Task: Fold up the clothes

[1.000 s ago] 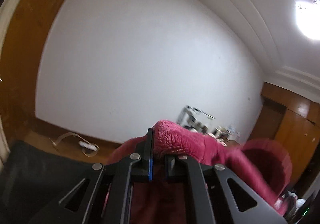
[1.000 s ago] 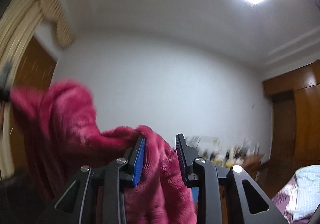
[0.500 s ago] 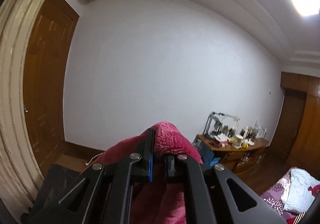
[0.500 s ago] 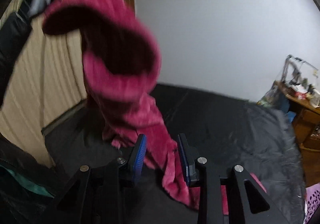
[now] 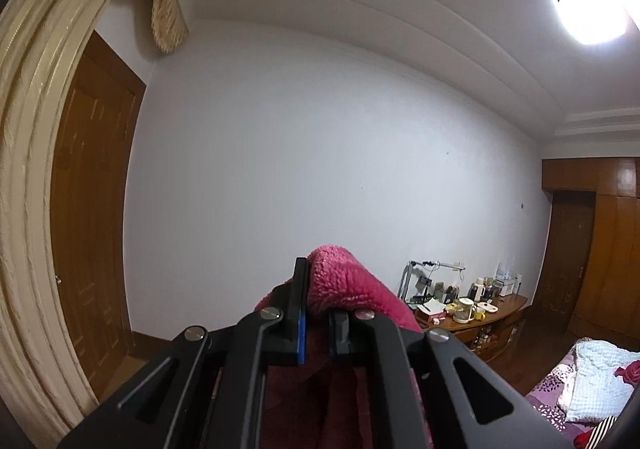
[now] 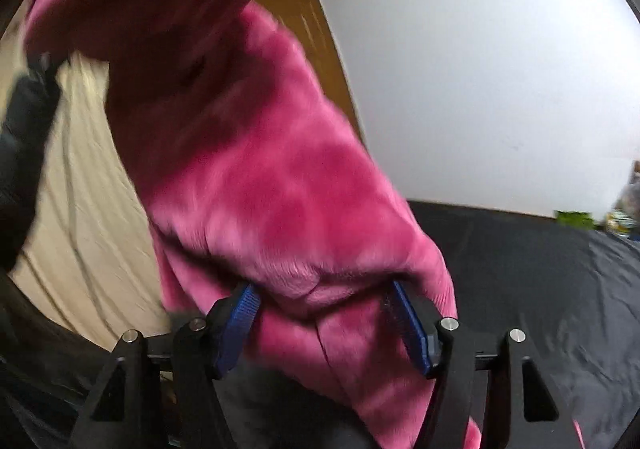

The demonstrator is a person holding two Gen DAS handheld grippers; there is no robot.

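Observation:
A fluffy pink-red garment (image 6: 280,185) hangs in the air, blurred with motion. My left gripper (image 5: 318,301) is shut on a fold of the garment (image 5: 344,285) and holds it high, pointing at the white wall. In the right wrist view the garment hangs down from the upper left, where a dark-sleeved arm (image 6: 24,129) is visible. My right gripper (image 6: 324,313) has its jaws spread wide, and the cloth lies loosely between the blue pads (image 6: 240,317).
A black-covered surface (image 6: 540,269) lies below and to the right of the garment. Cream curtains (image 5: 36,153) and a brown door (image 5: 92,217) are on the left. A cluttered wooden desk (image 5: 468,313) and a bed with purple bedding (image 5: 580,389) are on the right.
My left gripper has tilted further up with the garment still in it. My right gripper let go, opened wider and now has the hanging cloth between its pads.

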